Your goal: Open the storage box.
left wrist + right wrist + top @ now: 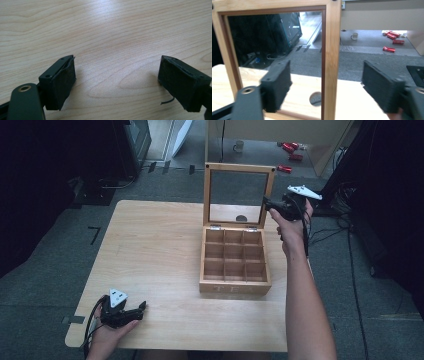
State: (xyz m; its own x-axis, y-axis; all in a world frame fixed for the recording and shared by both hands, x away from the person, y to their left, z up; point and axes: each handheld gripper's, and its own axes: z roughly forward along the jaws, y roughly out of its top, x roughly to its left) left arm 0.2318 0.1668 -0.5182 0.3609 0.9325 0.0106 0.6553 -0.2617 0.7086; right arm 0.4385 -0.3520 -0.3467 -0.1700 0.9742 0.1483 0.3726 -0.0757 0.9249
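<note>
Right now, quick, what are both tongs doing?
Left tongs: open, holding nothing, over the table.
Right tongs: open, either side of the box lid edge.

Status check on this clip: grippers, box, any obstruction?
Right gripper open, jaws either side of the upright glass-paned wooden lid. Left gripper open, idle on the light wooden table. Wooden nine-compartment tea box empty. Nothing in the way.

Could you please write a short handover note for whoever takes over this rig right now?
Right hand-held gripper: open, jaws straddling the right frame of the glass-paned wooden lid, not yet closed on it.
Left hand-held gripper: open, holding nothing, low over the light wooden table near its front left corner.
Wooden nine-compartment tea box: at centre right of the table, lid upright, compartments look empty.
Left: probably grip the lid and lower it shut.
</note>
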